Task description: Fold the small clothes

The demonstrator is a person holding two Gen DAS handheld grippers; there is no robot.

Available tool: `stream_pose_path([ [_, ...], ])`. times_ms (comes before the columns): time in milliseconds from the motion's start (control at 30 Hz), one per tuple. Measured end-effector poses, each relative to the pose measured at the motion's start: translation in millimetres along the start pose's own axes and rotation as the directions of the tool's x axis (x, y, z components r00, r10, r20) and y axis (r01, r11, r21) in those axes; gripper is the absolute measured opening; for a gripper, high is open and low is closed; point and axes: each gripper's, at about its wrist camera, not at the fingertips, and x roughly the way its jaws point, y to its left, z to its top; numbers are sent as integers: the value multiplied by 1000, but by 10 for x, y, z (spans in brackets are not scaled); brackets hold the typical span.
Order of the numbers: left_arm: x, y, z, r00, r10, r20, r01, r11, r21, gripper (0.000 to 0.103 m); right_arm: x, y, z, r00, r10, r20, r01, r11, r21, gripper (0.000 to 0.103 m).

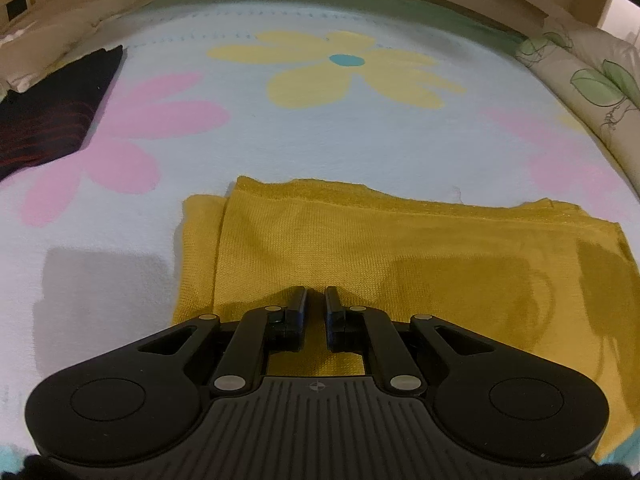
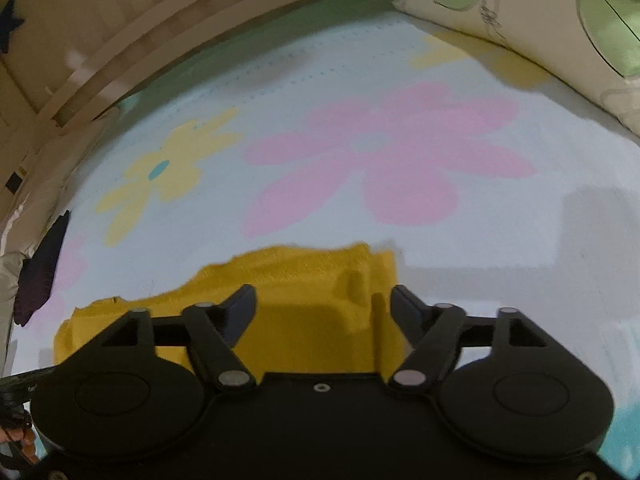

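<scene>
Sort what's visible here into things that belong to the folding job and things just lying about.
Part of the job:
- yellow knit garment, lying folded on the sheet
- left tool, nearly shut over the garment
- right tool, open above the garment's right end

Just lying about:
- dark striped cloth at the left edge
- leaf-print pillow on the right
- flower-print sheet underneath

Left claw (image 1: pixel 316 294) pitched steeply down, jaws nearly together with only a thin slit between the fingers (image 1: pixel 298 308); couldn't see anything pinched in it. Right claw (image 2: pixel 323 300) also angled down, jaws spread wide, fingers (image 2: pixel 240 304) well apart, nothing gripped between the pads. Right view was motion-blurred. No arm or sleeve visible on my feeds.
</scene>
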Motion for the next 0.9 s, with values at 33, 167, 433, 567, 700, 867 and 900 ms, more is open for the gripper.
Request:
stream_pose_path([
  [33,-5,-11,-8,1000,2,5,-2,1000,12,11,-17,-18,-23,1000,-10,-8,10,1000,8,88],
  [167,-43,-50,-31,1000,-4,17,3,997,74,25,-106,-74,-92,999,12,-37,-10,998,54,103],
  [433,-334,-56,-119,999,-10,-41,14,996,89,82,-342,-130,-299,992,98,-76,-88,989,121,103],
  [567,-544,-56,-263,999,15,-52,-9,995,103,82,-395,-174,-449,987,107,-123,-95,990,100,103],
  [700,-612,-64,-496,993,44,-105,-29,990,138,82,-397,-201,-605,976,112,-187,-101,993,65,103],
  [867,-502,24,-759,980,80,-184,-56,990,131,89,-341,-96,-804,962,37,-270,-61,995,-80,103],
  [900,-501,58,-784,981,80,-176,-60,991,116,94,-310,-59,-857,959,-3,-285,-35,991,-129,103],
])
